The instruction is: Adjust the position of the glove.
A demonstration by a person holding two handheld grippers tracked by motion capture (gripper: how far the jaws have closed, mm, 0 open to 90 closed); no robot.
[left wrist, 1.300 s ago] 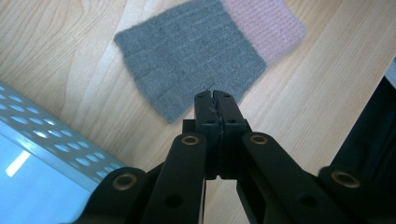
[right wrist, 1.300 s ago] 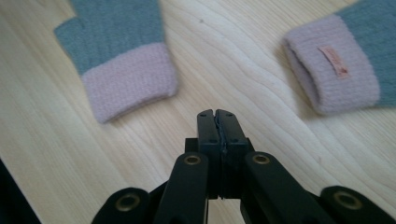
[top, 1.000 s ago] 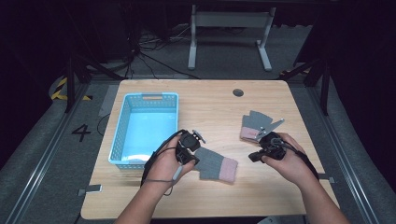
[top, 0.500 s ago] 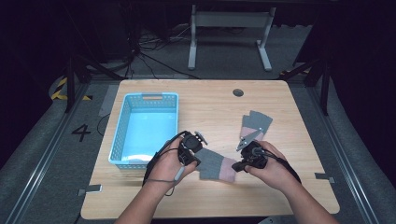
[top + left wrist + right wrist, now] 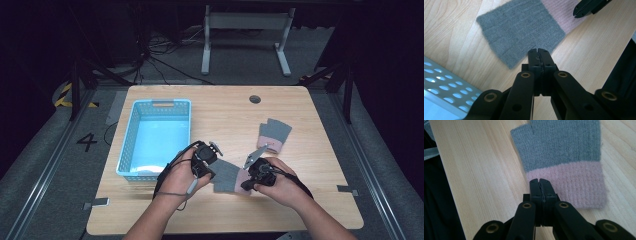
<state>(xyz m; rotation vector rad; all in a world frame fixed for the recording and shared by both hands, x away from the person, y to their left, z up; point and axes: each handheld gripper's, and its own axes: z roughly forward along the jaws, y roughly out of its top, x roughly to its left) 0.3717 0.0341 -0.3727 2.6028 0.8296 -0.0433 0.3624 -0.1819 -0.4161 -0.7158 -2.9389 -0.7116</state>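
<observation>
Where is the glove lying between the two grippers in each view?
High view: glove, lower centre.
Left gripper view: glove, top centre, above the jaws.
Right gripper view: glove, upper right, pink cuff nearest the jaws.
Shared landmark: its pink cuff.

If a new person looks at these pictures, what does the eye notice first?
First, the grey fingerless glove with a pink cuff lying flat near the front of the wooden table, with the left claw shut at its grey end and the right claw shut at its cuff. Next, the light blue plastic basket on the left, and a second matching glove farther back on the right.
</observation>
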